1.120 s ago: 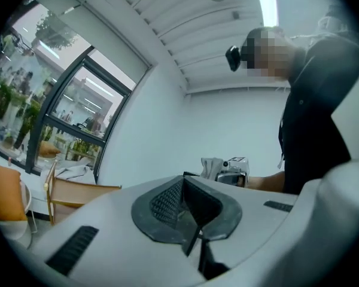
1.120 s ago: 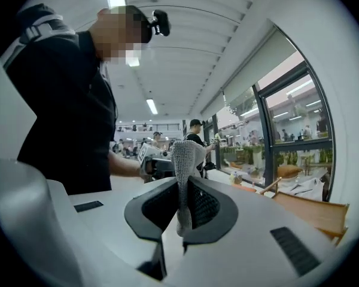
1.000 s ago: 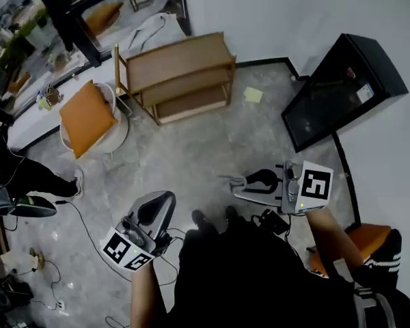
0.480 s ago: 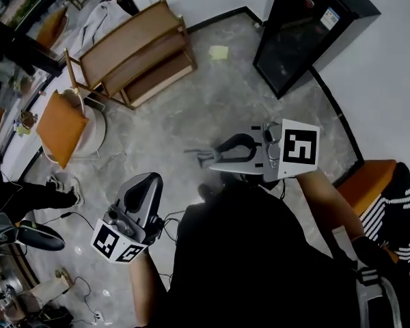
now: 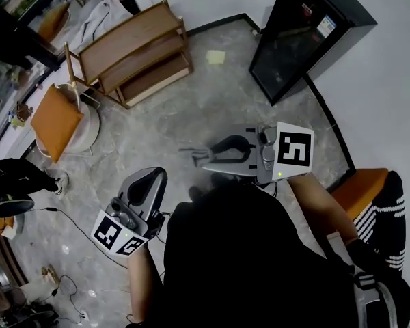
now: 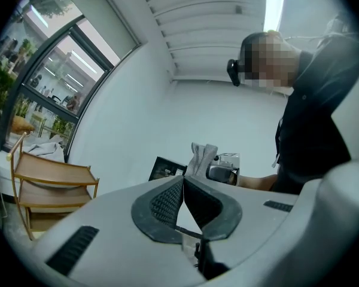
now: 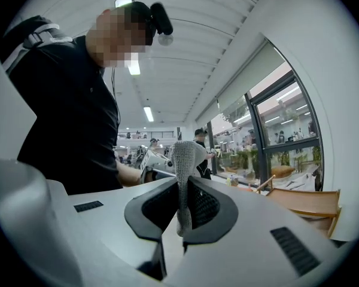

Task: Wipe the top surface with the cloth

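My right gripper (image 5: 210, 160) is held at chest height, shut on a grey knitted cloth (image 5: 194, 154) that sticks out past its tips. In the right gripper view the cloth (image 7: 185, 178) stands pinched upright between the black pads. My left gripper (image 5: 153, 178) is lower and to the left, shut with nothing in it; its pads (image 6: 167, 199) meet at the tips. It sees the cloth (image 6: 201, 158) in the other gripper. The wooden three-tier shelf (image 5: 132, 38) stands a few steps ahead against the wall, its top bare.
A black cabinet (image 5: 306, 33) stands at the right wall. A yellow square (image 5: 216, 57) lies on the floor between it and the shelf. A chair with an orange cushion (image 5: 53, 120) is at the left. Cables (image 5: 68, 217) trail over the floor there.
The head view has swung, so the shelf and the cabinet sit higher and further left. My right gripper with the cloth has risen and moved left. The left gripper has barely moved.
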Tool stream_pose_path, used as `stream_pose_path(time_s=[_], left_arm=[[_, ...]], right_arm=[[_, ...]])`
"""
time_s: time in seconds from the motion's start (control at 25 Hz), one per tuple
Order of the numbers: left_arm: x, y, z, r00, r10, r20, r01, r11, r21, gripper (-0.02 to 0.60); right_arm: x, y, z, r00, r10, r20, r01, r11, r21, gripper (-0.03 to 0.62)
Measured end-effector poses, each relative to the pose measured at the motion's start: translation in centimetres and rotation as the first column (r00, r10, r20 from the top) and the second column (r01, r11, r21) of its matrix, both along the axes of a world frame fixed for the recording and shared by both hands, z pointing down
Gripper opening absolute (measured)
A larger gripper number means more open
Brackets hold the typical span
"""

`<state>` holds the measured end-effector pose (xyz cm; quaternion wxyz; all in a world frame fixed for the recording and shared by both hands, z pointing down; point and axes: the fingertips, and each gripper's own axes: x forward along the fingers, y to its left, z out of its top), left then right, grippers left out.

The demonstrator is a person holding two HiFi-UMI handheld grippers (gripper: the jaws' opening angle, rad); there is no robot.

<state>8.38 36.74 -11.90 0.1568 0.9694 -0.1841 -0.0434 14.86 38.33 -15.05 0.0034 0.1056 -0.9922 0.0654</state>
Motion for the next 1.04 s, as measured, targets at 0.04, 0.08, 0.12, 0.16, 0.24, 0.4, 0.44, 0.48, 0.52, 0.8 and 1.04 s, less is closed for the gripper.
stream_pose_path(time_s=[0.04, 0.08, 0.12, 0.16, 0.24, 0.4, 0.44, 0.48, 0.52, 0.8, 1.04], left_arm=[[0.0, 0.2, 0.1, 1.000, 0.000, -0.003, 0.000, 1.000, -0.001, 0.011], [-0.1, 0.3, 0.1, 1.000, 0.000, -0.005, 0.000, 1.000, -0.002, 0.011], [-0.2, 0.4, 0.1, 1.000, -0.001, -0.008, 0.001, 1.000, -0.003, 0.012], [-0.3, 0.6, 0.2, 1.000, -0.003, -0.009, 0.003, 1.000, -0.005, 0.011], [-0.5, 0.9, 0.4, 1.000, -0.008, -0.008, 0.008, 1.000, -0.009, 0.011], [-0.5, 1.2, 0.9, 1.000, -0.024, -0.004, 0.024, 1.000, -0.010, 0.012], [-0.5, 1.2, 1.0, 1.000, -0.028, -0.006, 0.028, 1.000, -0.010, 0.011], [-0.5, 1.2, 1.0, 0.999, -0.033, -0.007, 0.032, 0.999, -0.011, 0.011], [-0.5, 1.2, 1.0, 0.999, -0.037, -0.007, 0.037, 0.999, -0.012, 0.011], [-0.4, 1.3, 1.7, 0.996, -0.092, -0.005, 0.091, 0.995, -0.030, 0.011], [0.6, 0.9, 2.0, 0.996, -0.086, -0.008, 0.086, 0.996, -0.031, 0.011]], right_arm=[[0.1, 0.0, -0.1, 1.000, 0.008, 0.012, -0.008, 1.000, -0.003, 0.034], [0.2, 0.0, -0.2, 1.000, 0.013, 0.022, -0.013, 1.000, -0.005, 0.034], [0.2, 0.0, -0.2, 0.999, 0.013, 0.031, -0.013, 1.000, -0.004, 0.034], [0.2, 0.1, -0.2, 0.999, 0.009, 0.038, -0.009, 1.000, 0.000, 0.034], [0.3, 0.3, -0.1, 0.999, -0.003, 0.048, 0.002, 1.000, 0.009, 0.034], [0.6, 0.3, 0.3, 0.998, -0.027, 0.056, 0.025, 0.999, 0.020, 0.034], [0.5, 0.3, 0.4, 0.998, -0.034, 0.053, 0.034, 0.999, 0.019, 0.034], [0.4, 0.3, 0.4, 0.998, -0.045, 0.048, 0.044, 0.999, 0.018, 0.034], [0.4, 0.3, 0.5, 0.997, -0.057, 0.043, 0.056, 0.998, 0.017, 0.034], [0.0, 0.6, 1.8, 0.992, -0.123, 0.003, 0.123, 0.992, -0.011, 0.034], [0.6, 0.4, 3.2, 0.989, -0.138, -0.045, 0.137, 0.990, -0.036, 0.034]])
